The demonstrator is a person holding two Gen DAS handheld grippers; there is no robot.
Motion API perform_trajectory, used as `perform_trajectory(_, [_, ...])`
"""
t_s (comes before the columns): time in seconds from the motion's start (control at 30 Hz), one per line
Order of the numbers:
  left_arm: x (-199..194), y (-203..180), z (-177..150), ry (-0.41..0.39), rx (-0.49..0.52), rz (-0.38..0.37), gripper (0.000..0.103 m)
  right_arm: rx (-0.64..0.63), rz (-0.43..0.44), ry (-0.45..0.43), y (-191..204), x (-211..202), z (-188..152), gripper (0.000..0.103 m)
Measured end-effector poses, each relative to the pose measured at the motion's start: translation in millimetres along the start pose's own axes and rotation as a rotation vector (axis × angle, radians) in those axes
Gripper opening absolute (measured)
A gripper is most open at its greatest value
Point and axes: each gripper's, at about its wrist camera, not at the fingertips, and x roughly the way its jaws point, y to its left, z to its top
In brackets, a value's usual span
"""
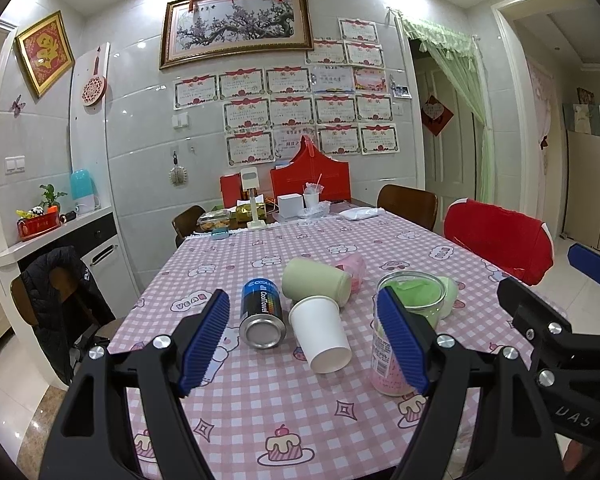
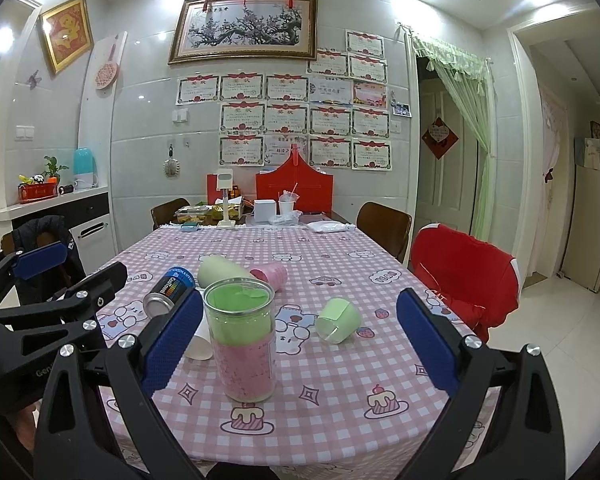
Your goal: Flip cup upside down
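While both claws gape empty, white paper cup [image 1: 320, 334] on its side, mouth toward camera.

I see the worktop [image 1: 260, 400] covered in pink-and-white check printed with cartoon bears and cakes. On it lie a white paper cup [image 1: 320, 334], a pale green cup [image 1: 314, 282], a pink cup [image 2: 270, 275], a light green cup [image 2: 337, 320] and a dark blue can [image 1: 261, 312] with a silver base. The clear jar [image 2: 240, 336] shows green above pink. Both my claws have blue pads [image 1: 206, 336] on black frames. A red cover drapes the chair [image 2: 460, 272].
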Motion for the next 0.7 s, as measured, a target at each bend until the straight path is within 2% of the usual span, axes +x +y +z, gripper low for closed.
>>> perform_trajectory(0.7, [1.4, -1.6, 1.4, 0.010, -0.008, -0.014, 0.075, 0.001, 0.000, -0.002, 2.1, 0.1, 1.0, 0.094])
